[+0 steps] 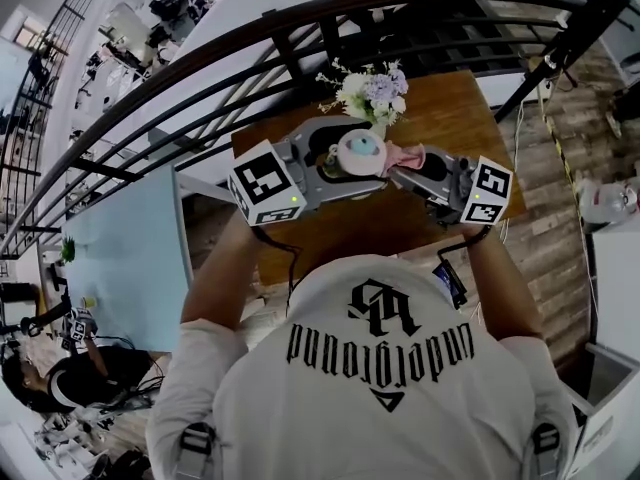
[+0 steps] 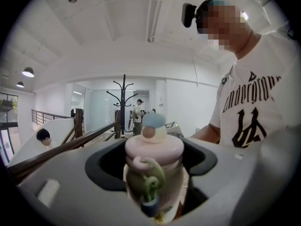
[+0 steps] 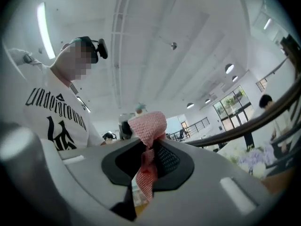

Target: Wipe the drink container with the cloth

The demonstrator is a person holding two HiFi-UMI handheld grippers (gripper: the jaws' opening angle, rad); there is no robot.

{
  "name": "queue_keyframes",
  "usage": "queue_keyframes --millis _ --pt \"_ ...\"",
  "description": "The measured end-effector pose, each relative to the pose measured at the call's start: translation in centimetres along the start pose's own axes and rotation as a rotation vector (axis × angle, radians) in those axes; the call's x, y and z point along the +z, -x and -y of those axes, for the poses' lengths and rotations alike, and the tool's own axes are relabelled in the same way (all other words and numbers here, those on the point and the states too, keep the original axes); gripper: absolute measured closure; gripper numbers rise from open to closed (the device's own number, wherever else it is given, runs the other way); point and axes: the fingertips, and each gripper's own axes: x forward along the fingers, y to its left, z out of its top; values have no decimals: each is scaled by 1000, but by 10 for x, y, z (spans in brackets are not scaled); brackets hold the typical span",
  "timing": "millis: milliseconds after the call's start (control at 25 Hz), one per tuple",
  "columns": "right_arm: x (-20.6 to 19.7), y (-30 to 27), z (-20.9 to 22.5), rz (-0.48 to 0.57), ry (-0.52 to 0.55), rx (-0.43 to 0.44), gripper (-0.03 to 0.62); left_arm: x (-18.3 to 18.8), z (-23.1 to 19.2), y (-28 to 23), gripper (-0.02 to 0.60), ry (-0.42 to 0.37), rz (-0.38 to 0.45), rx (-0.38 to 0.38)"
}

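Observation:
A small drink bottle [image 1: 357,153] with a pink lid and a blue knob is held above the wooden table [image 1: 470,108]. My left gripper [image 1: 335,160] is shut on the bottle [image 2: 154,166], whose green strap loop hangs in front. My right gripper [image 1: 408,164] is shut on a pink waffle cloth [image 1: 403,156]. The cloth [image 3: 147,147] sticks up between the jaws and touches the bottle's right side in the head view. Both grippers are tilted upward toward the person.
A vase of white and lilac flowers [image 1: 372,93] stands at the table's far edge, just behind the bottle. A dark metal railing [image 1: 250,58] runs behind the table. A pale blue board [image 1: 125,258] lies to the left. A white cabinet [image 1: 610,258] is at the right.

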Motion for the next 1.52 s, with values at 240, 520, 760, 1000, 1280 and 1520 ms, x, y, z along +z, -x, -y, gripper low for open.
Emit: queue_keyframes --millis 240,520,760,1000,1280,1520 --pt "43 -6 -21 62 102 28 548 10 -8 -2 196 21 39 29" --pt "-15 9 4 -4 15 -38 548 23 -17 -8 196 38 70 60" --pt "-58 15 19 -82 -30 -94 548 16 -29 -13 196 36 32 101" --pt "-7 -3 -6 -58 128 -61 548 12 -41 -18 196 34 -1 147" --pt "2 -22 -15 -81 237 -73 548 18 -52 -16 196 52 19 177" --pt "-46 -16 4 -141 128 -102 548 22 -57 -7 195 59 28 184"
